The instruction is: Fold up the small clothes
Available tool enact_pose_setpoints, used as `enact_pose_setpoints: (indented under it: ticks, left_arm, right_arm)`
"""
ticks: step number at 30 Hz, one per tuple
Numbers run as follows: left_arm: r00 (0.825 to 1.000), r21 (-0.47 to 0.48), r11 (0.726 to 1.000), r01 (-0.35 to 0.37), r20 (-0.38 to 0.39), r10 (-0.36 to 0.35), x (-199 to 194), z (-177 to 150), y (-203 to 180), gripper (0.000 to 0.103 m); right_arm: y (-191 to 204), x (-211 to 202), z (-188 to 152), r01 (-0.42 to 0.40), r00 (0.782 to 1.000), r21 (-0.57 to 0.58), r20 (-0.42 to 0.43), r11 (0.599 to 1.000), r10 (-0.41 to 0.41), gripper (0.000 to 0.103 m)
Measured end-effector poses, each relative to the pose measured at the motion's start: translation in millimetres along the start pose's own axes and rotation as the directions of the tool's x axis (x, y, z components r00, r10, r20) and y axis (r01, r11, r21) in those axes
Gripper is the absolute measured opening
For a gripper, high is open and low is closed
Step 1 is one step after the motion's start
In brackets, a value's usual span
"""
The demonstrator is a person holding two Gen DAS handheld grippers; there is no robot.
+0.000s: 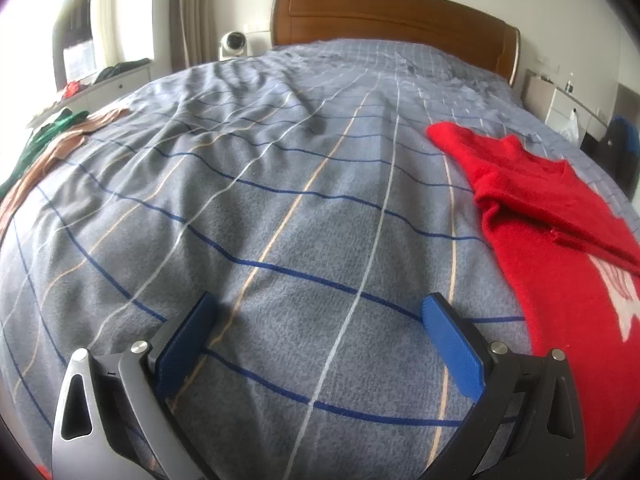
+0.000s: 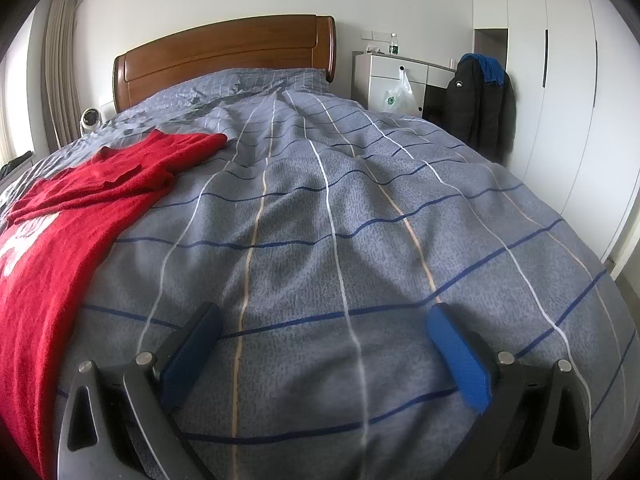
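A red knit sweater [image 1: 556,240] with a white print lies on the grey checked bedspread [image 1: 280,200], sleeves folded over its body. In the left wrist view it is to the right of my left gripper [image 1: 320,312], which is open and empty above the bedspread. In the right wrist view the sweater [image 2: 72,208] lies to the left of my right gripper [image 2: 324,320], also open and empty over bare bedspread [image 2: 360,200]. Neither gripper touches the sweater.
A tan garment [image 1: 60,148] and a green garment [image 1: 44,136] lie at the bed's left edge. A wooden headboard [image 1: 392,16] stands at the far end. A white cabinet [image 2: 396,80], a dark jacket [image 2: 480,108] and wardrobe doors [image 2: 560,80] stand to the right.
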State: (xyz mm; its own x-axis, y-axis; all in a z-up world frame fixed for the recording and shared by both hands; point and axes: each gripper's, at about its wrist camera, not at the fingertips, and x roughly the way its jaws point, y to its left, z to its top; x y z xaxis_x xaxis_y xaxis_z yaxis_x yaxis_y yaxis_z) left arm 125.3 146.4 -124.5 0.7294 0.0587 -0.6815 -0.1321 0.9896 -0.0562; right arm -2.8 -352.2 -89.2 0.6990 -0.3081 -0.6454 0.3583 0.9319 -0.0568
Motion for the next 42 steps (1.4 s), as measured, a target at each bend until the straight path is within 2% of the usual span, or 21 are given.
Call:
enact_pose_setpoints:
  ticks: [16, 28, 32, 35, 42]
  left_arm:
    - [0.998, 0.022, 0.999, -0.050, -0.035, 0.051, 8.6, 5.3, -5.2, 0.103]
    - [1.000, -0.021, 1.000, -0.013, -0.006, 0.013, -5.2, -3.9, 0.6, 0.102]
    - [0.999, -0.011, 1.000, -0.016, -0.030, 0.016, -16.5, -8.2, -0.2, 0.102]
    - [0.998, 0.004, 1.000, 0.002, -0.062, -0.002, -30.7, -7.3, -1.0, 0.102]
    - [0.990, -0.086, 0.993, 0.083, -0.109, -0.092, -60.1, -15.6, 13.2, 0.102]
  right_arm:
    - [6.0, 3.5, 0.9, 0.042, 0.999, -0.009, -0.006, 0.999, -0.042, 0.102]
    - [7.9, 4.7, 1.8, 0.053, 0.999, -0.013, -0.002, 0.998, -0.053, 0.102]
    - [8.1, 3.9, 0.9, 0.049, 0.999, -0.010, 0.001, 0.999, -0.049, 0.102]
    - [8.3, 3.6, 0.4, 0.049, 0.999, -0.010, 0.001, 0.999, -0.049, 0.102]
    - [7.1, 3.9, 2.1, 0.046, 0.999, -0.004, -0.017, 0.999, -0.046, 0.102]
